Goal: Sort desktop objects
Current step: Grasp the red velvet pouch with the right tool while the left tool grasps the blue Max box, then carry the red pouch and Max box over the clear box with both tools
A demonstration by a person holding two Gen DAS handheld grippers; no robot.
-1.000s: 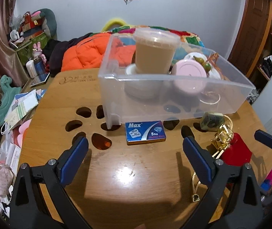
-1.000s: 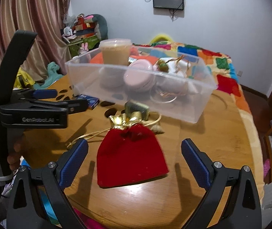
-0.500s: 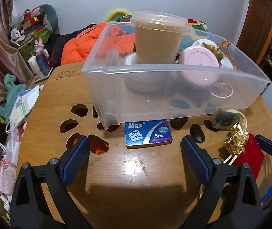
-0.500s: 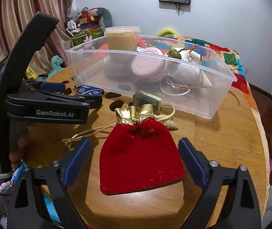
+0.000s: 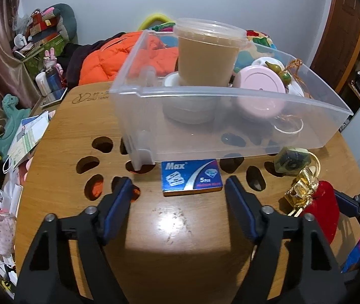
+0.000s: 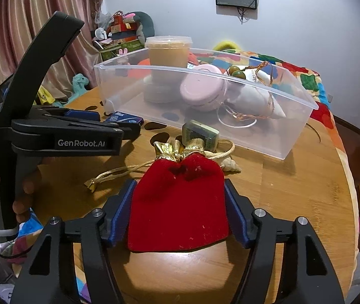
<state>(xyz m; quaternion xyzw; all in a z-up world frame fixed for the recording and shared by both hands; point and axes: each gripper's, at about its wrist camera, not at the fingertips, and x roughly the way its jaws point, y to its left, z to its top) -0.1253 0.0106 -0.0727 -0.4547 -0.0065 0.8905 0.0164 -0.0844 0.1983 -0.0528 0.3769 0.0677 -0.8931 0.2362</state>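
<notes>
Two grippers work over a round wooden table (image 5: 53,131) with paw-shaped cutouts, and everything here sits relative to the clear plastic bin (image 5: 230,116) standing on it. Inside the bin: a lidded translucent tub (image 5: 207,53) of tan contents stacked on a white round jar (image 5: 187,109), a smooth pink round case (image 5: 260,88) leaning beside them, and a white cone-shaped pouch (image 6: 253,96) wrapped in cord with green beads (its far end is hard to make out).

Just in front of the bin's near wall lies a flat blue "Max" box (image 5: 191,177), glossy cardboard, rectangular. The left gripper (image 5: 177,190) hangs with its blue-padded fingers spread wide to either side of that box, touching nothing.

Off the bin's right front corner rests a small green faceted block (image 6: 200,134), and just in front of that a red velvet pouch (image 6: 180,205) with a crinkled gold neck and gold drawstring (image 6: 119,172). The right gripper (image 6: 178,195) has its fingers flanking the pouch's sides, pads close against or touching the velvet; whether they actually pinch it I cannot tell. A small pale seashell (image 6: 230,167) lies at the pouch's right shoulder.
</notes>
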